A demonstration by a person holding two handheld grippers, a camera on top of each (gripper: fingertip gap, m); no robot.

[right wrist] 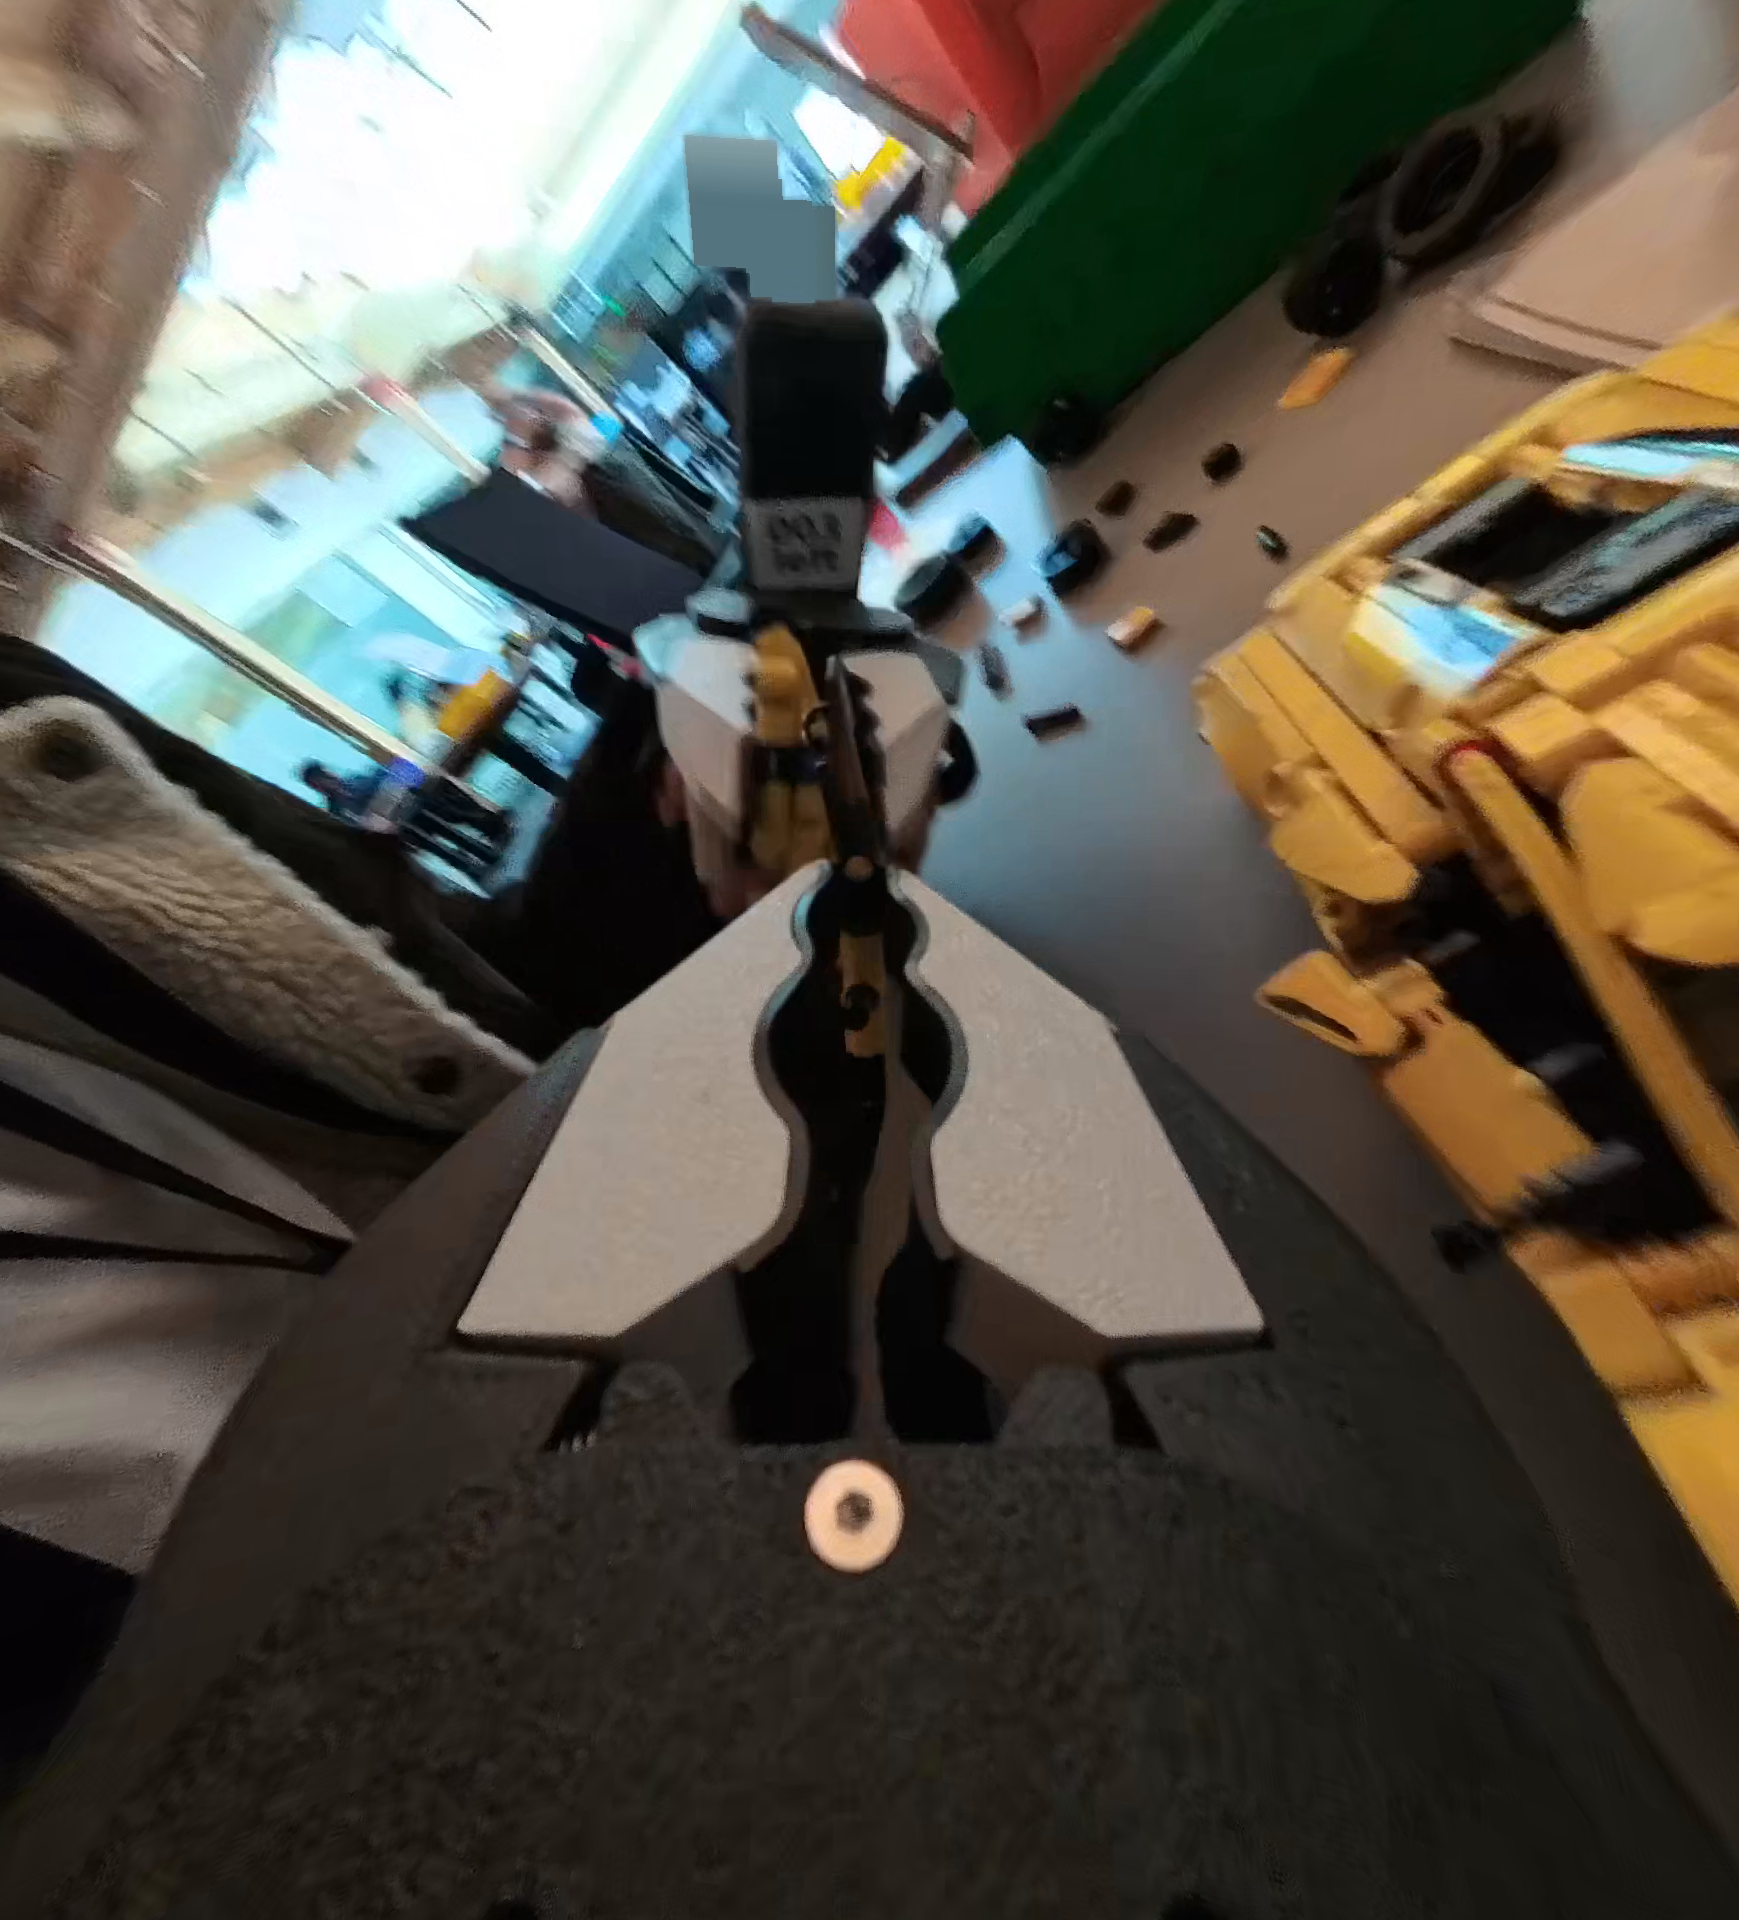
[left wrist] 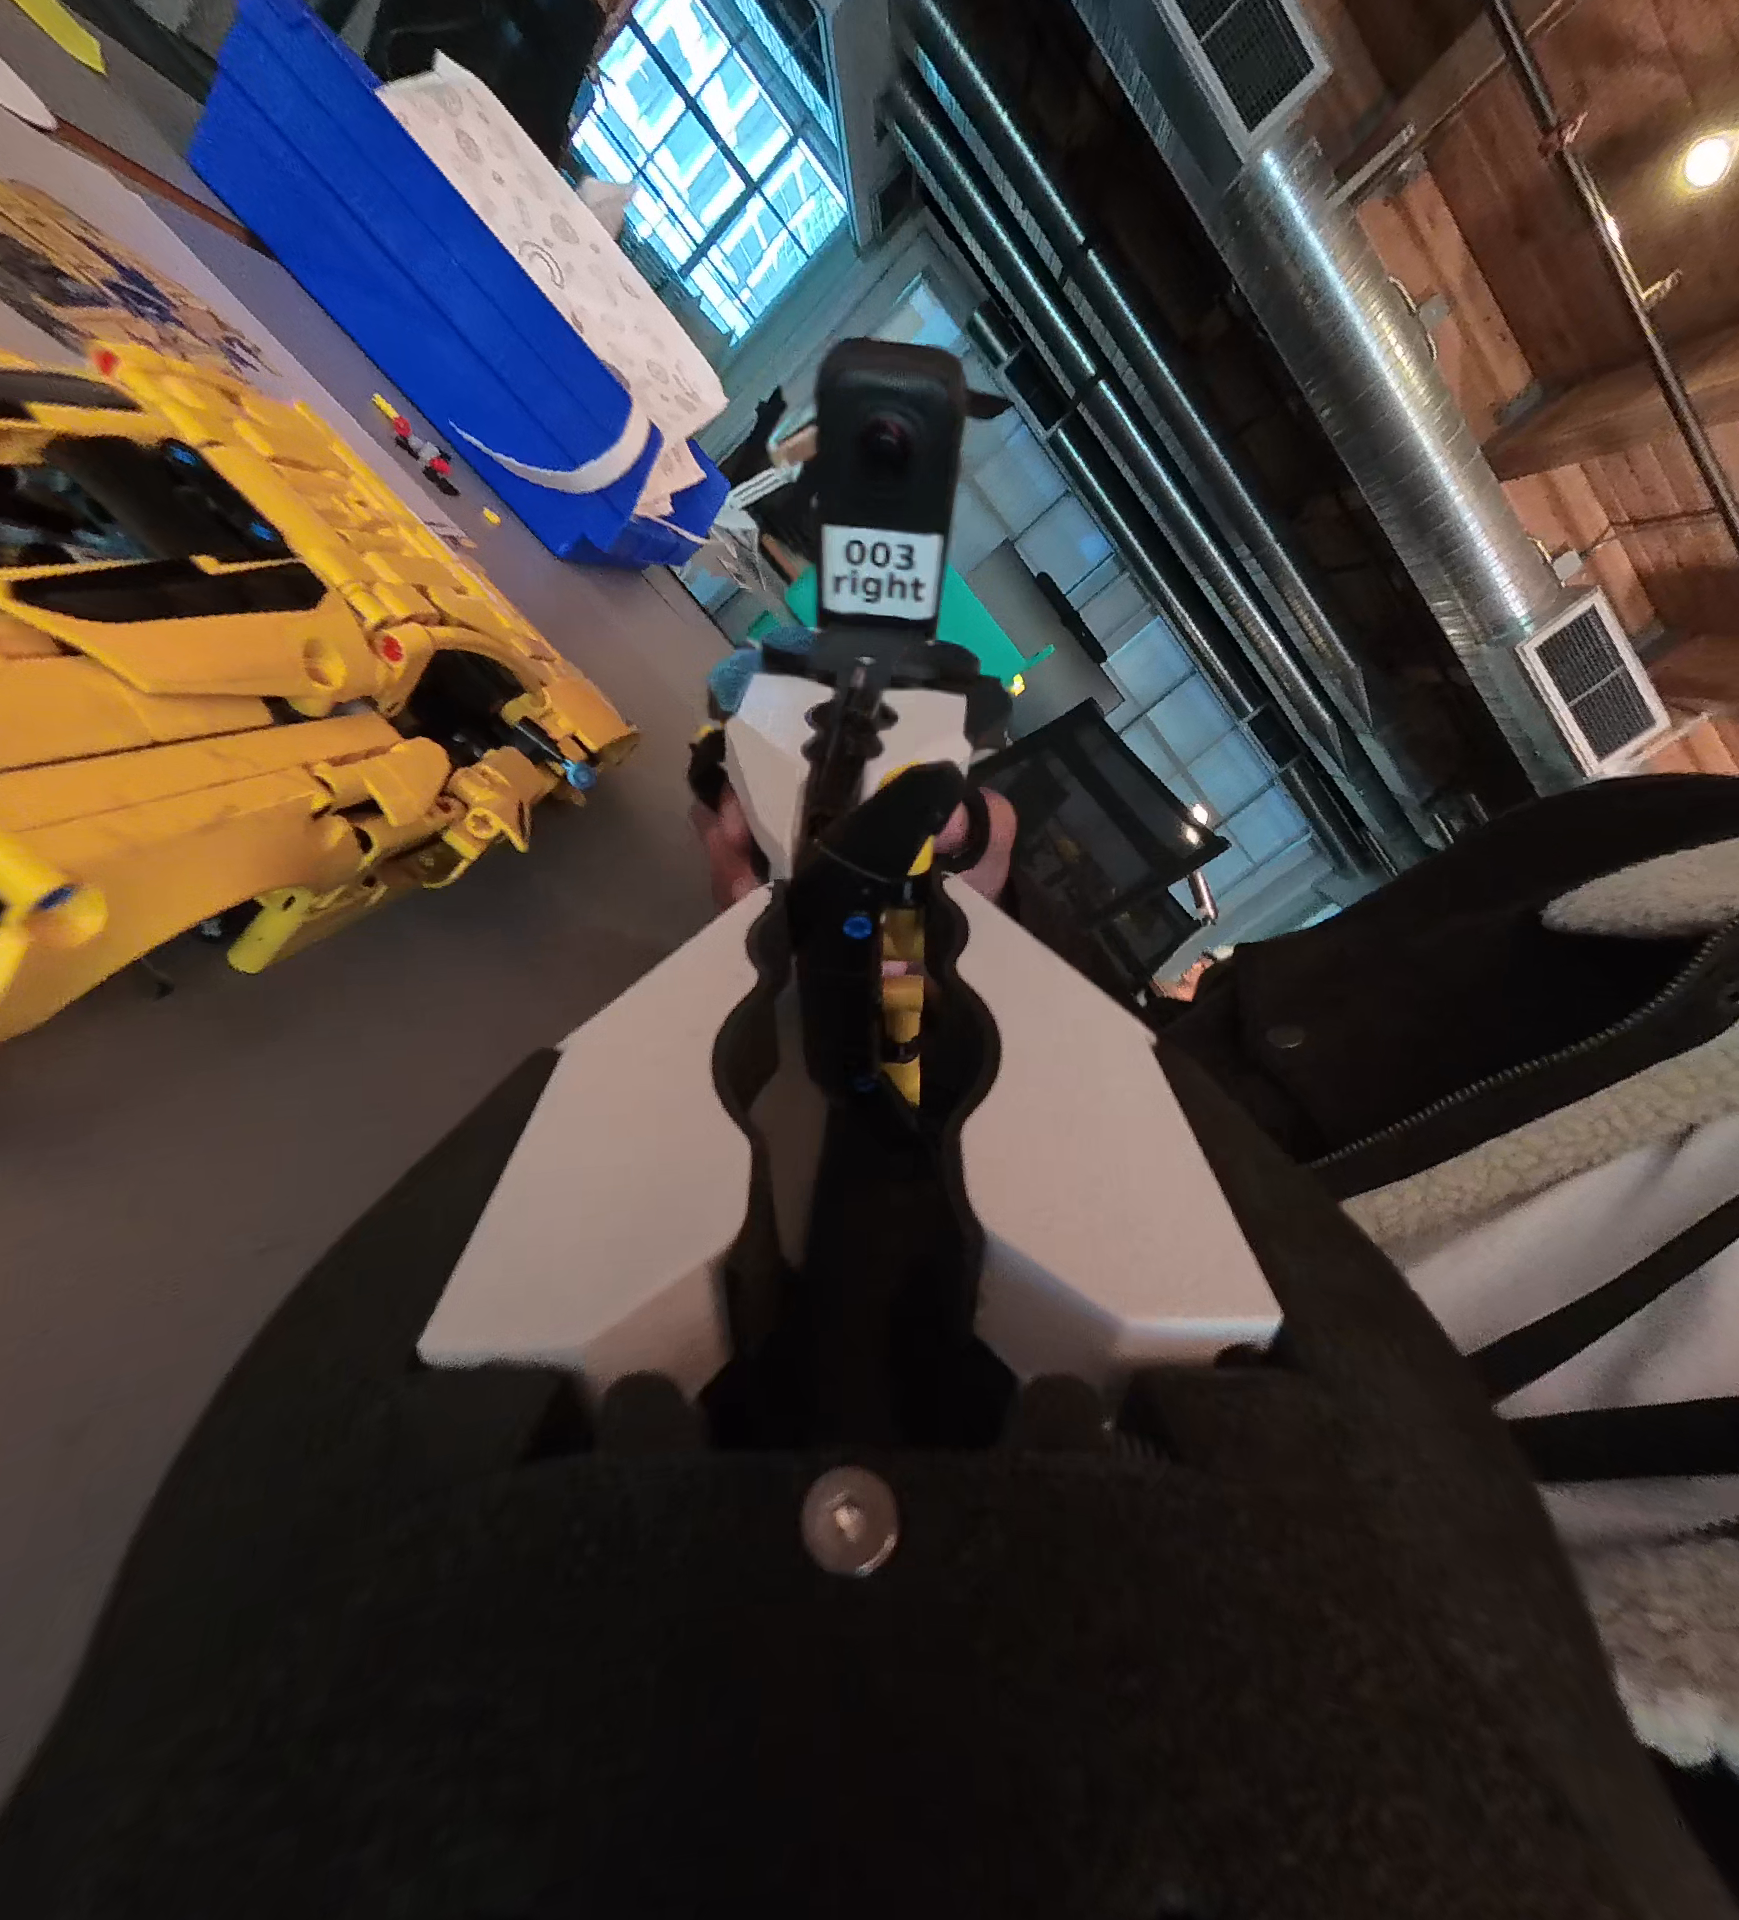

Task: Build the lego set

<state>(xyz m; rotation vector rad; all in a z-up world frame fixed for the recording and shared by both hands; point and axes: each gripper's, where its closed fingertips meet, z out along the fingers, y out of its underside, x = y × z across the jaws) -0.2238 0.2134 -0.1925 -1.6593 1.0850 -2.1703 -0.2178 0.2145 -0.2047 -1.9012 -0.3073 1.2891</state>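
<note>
A: Where's your black-and-yellow lego subassembly (left wrist: 860, 966)?

B: Raised above the grey table (left wrist: 221, 1143), between both tools. Your left gripper (left wrist: 860, 914) clamps one end; your right gripper (right wrist: 857, 883) pinches the other.

A: Surroundings?

B: Yellow lego car (left wrist: 169, 665) sits beside, loose pieces (right wrist: 1073, 561) farther off.

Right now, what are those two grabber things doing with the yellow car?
A person holds both grippers up off the grey table, facing each other. The left gripper and right gripper both pinch a small black-and-yellow lego sub-assembly between their fingers. The big yellow lego car sits untouched beside them, with loose small pieces scattered near a green bin.
</note>
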